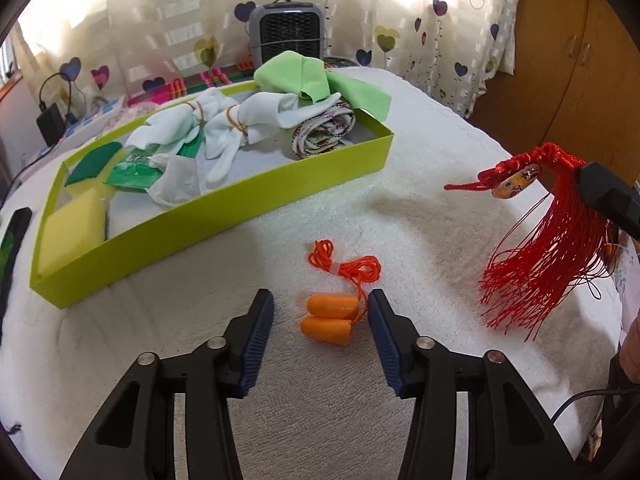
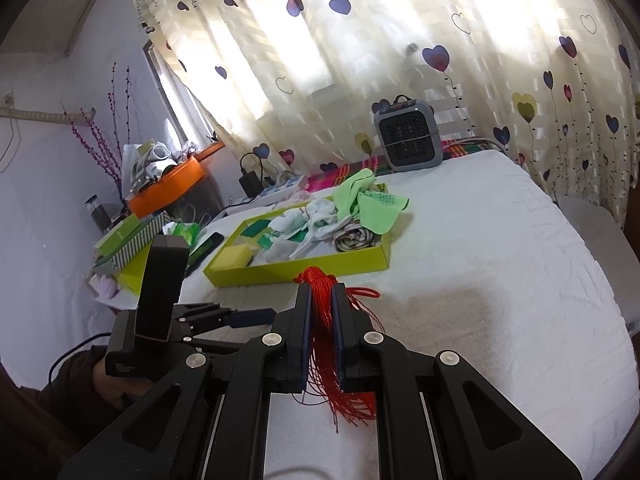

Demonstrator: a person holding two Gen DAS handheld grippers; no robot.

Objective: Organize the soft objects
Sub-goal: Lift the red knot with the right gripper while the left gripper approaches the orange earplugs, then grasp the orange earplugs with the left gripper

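A pair of orange foam earplugs [image 1: 330,318] on a bundled orange cord [image 1: 344,266] lies on the white towel-covered surface. My left gripper [image 1: 320,296] stands open with the earplugs between its blue pads; neither pad presses on them. To the right, my right gripper [image 2: 321,292] is shut on a red knotted tassel [image 2: 320,344], whose fringe [image 1: 548,264] hangs above the towel. Behind them sits a lime-green tray [image 1: 224,208] holding white gloves [image 1: 208,128], a green cloth [image 1: 304,76], a rolled patterned cloth [image 1: 324,136], a yellow sponge [image 1: 76,216] and green packets.
A small grey heater [image 1: 286,28] stands behind the tray before heart-print curtains. A phone [image 1: 14,236] lies left of the tray. A wooden wardrobe [image 1: 580,60] is at the right. Boxes and an orange basin [image 2: 168,188] crowd the far left.
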